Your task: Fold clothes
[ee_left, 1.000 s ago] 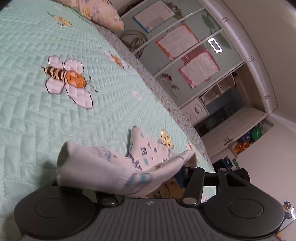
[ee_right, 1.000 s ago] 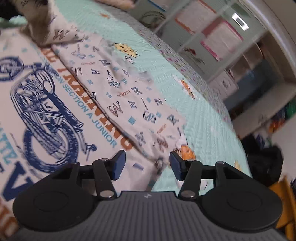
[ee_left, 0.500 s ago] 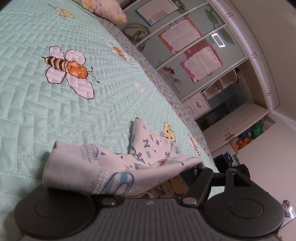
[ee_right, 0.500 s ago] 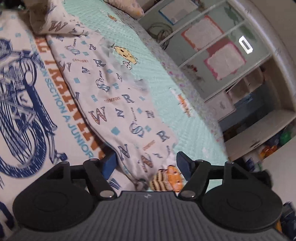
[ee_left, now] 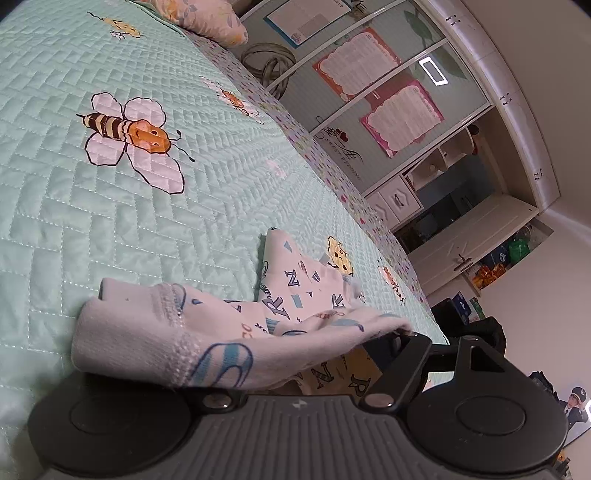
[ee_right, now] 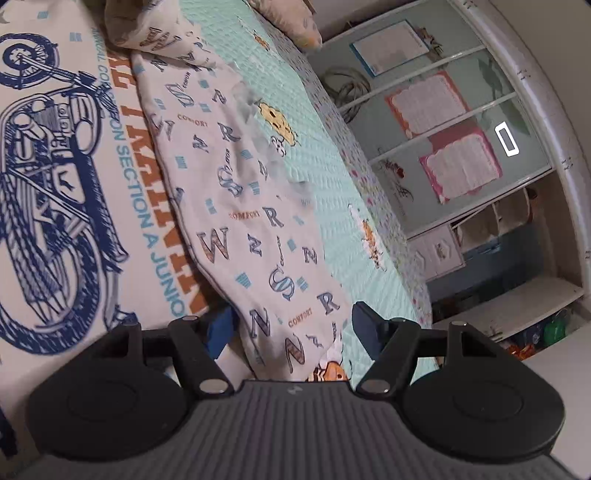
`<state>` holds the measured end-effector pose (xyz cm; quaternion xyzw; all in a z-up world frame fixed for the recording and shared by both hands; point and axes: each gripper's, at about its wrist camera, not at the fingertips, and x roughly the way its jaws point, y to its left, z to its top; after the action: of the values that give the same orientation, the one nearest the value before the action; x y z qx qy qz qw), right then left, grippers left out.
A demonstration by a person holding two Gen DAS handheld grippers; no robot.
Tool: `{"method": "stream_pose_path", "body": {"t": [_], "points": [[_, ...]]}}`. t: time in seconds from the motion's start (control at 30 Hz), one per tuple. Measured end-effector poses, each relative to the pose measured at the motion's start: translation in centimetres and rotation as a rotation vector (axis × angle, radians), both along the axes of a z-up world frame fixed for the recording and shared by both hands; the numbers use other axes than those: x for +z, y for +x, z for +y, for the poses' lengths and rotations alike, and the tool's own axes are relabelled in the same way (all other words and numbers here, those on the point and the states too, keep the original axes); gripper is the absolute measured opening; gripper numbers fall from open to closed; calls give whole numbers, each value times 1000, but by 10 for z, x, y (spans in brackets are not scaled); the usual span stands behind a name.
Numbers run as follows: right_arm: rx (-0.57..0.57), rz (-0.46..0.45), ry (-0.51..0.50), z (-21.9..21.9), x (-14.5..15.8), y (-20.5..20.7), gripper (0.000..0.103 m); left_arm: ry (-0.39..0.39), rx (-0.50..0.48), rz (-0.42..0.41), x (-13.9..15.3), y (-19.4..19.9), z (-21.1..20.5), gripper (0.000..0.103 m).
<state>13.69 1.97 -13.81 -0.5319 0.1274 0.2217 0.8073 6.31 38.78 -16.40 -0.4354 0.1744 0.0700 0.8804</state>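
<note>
The right wrist view shows the shirt (ee_right: 74,177) flat on the bed (ee_right: 332,192), both grippers' fingers just opened, sleeve (ee_left: 166,343) draped over the left gripper (ee_left: 295,354); best withdraw low without dragging folds.

I'm looking along the bed quilt (ee_left: 207,206), and a shirt (ee_right: 92,206) is lying flat on it, its sleeve (ee_right: 258,236) folded in over the shirt's right side and running toward the right gripper (ee_right: 291,328), whose fingers are sitting either side of the sleeve's end. From the left gripper (ee_left: 236,354), a fold of the shirt is draping across the fingers, the rest trailing onto the quilt ahead. A pillow (ee_left: 207,22) is lying at the far end of the bed. The wardrobe (ee_left: 388,103) is standing beyond the bed's right edge.
</note>
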Motion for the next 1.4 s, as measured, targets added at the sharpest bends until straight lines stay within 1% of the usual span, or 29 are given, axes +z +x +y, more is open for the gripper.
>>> {"method": "stream_pose_path", "body": {"t": [0.07, 0.1, 0.2, 0.27, 0.33, 0.4, 0.47, 0.53, 0.63, 0.67, 0.77, 0.83, 0.93, 0.97, 1.0, 1.07, 1.13, 1.2, 1.3, 1.4], "points": [[-64, -8, -23, -11, 0, 6, 71, -3, 0, 0, 0, 0, 1, 77], [-101, 2, -21, -18, 0, 10, 71, -5, 0, 0, 0, 0, 1, 77], [-165, 36, 26, -29, 5, 13, 71, -6, 0, 1, 0, -1, 2, 77], [-167, 12, 3, -22, 3, 11, 71, -7, -1, 1, 0, -1, 2, 77], [-135, -5, 9, -18, 2, 9, 71, -8, -2, 1, 0, -1, 2, 78], [-164, 34, 13, -22, -2, 17, 71, -11, -2, 3, 0, -1, 2, 78], [-206, 70, 77, -32, 4, 23, 73, -12, -2, 3, -1, -1, 2, 79], [-212, 73, 74, -33, 5, 23, 73, -10, -3, 4, -1, -1, 2, 79], [-217, 111, 94, -30, 9, 21, 73, -9, -5, 6, 0, -1, 1, 79], [-221, 131, 120, -31, 12, 19, 73, -9, -6, 8, 0, -1, 1, 80], [-246, 207, 239, -38, 25, 9, 73, 4, -16, 17, 2, -1, 0, 82], [-271, 243, 336, -44, 32, -4, 73, 31, -24, 29, 5, -1, -3, 83], [-301, 326, 529, -53, 40, -24, 74, 74, -24, 36, 8, -2, -8, 84], [-297, 344, 582, -52, 43, -30, 74, 85, -20, 41, 10, -2, -9, 85], [-272, 344, 603, -46, 45, -37, 74, 95, -18, 46, 11, -3, -10, 85], [-170, 299, 548, -21, 45, -48, 74, 108, -20, 66, 14, -3, -10, 87], [-43, 240, 439, 11, 43, -59, 74, 121, -22, 93, 16, -2, -11, 87], [69, 215, 356, 44, 44, -63, 74, 123, -28, 109, 17, -1, -12, 87], [250, 168, 267, 95, 50, -68, 74, 136, -40, 136, 21, 1, -12, 87], [387, 93, 97, 145, 41, -72, 74, 144, -43, 154, 24, 0, -11, 87]]}}
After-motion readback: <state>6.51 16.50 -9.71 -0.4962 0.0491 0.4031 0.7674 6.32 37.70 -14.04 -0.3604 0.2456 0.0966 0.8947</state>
